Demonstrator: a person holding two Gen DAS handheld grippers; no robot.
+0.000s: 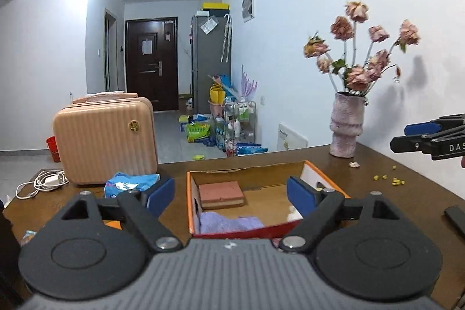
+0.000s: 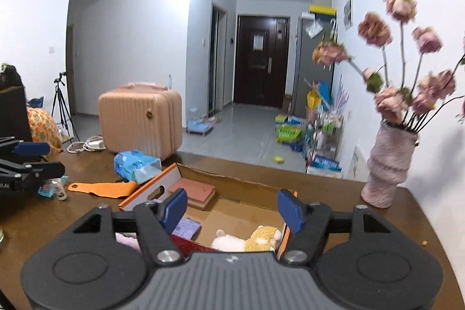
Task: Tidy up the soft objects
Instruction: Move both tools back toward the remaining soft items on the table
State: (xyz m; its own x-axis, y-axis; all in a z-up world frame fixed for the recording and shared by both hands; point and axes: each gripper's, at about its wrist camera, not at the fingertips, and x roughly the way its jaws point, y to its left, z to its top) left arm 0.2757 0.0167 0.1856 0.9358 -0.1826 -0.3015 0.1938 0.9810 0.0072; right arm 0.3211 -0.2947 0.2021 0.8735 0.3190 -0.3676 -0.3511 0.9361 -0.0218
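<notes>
Right wrist view: both the left tool (image 1: pixel 231 193) and right tool (image 2: pixel 229 207) gape wide and empty over the box (image 2: pixel 151 188), where plush toys (image 2: pixel 247 241), a purple cloth (image 2: pixel 187 227) and sponge (image 2: pixel 193 189) already lie, so sorting looks nearly done.

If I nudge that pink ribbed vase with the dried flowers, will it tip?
Probably easily: the pink ribbed vase is tall, and its long dried flowers spread wide above it. It looks ceramic, so likely fragile. It stands near the brown table edge.
</notes>
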